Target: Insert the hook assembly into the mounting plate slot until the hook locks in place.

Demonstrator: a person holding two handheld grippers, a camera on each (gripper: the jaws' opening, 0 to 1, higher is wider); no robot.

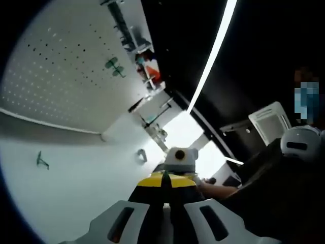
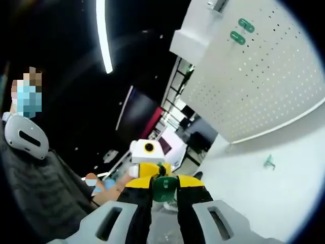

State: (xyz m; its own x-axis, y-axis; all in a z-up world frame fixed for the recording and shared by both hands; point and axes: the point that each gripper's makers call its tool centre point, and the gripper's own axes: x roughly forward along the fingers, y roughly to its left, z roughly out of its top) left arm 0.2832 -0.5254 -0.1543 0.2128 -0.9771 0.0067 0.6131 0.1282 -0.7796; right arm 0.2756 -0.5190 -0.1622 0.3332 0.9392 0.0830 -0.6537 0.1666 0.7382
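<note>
My right gripper (image 2: 163, 195) is shut on a small green plastic part (image 2: 163, 188) with a dark hole in it, held up in the air. The left gripper (image 2: 148, 152) faces it from just beyond, touching the same part. In the left gripper view, my left gripper (image 1: 164, 190) has its jaws nearly together with a thin green sliver of the part (image 1: 163, 176) at their tips; the right gripper (image 1: 180, 158) is straight ahead. A loose green hook (image 1: 41, 160) (image 2: 269, 162) lies on the white table (image 1: 86, 193) (image 2: 254, 198).
A white pegboard (image 1: 66, 71) (image 2: 264, 76) stands behind the table with two green hooks (image 1: 115, 66) (image 2: 240, 29) mounted on it. Shelving (image 1: 139, 46) stands beside the board. A person in dark clothes (image 2: 35, 183) sits close by with a white headset (image 2: 23, 134) (image 1: 300, 142).
</note>
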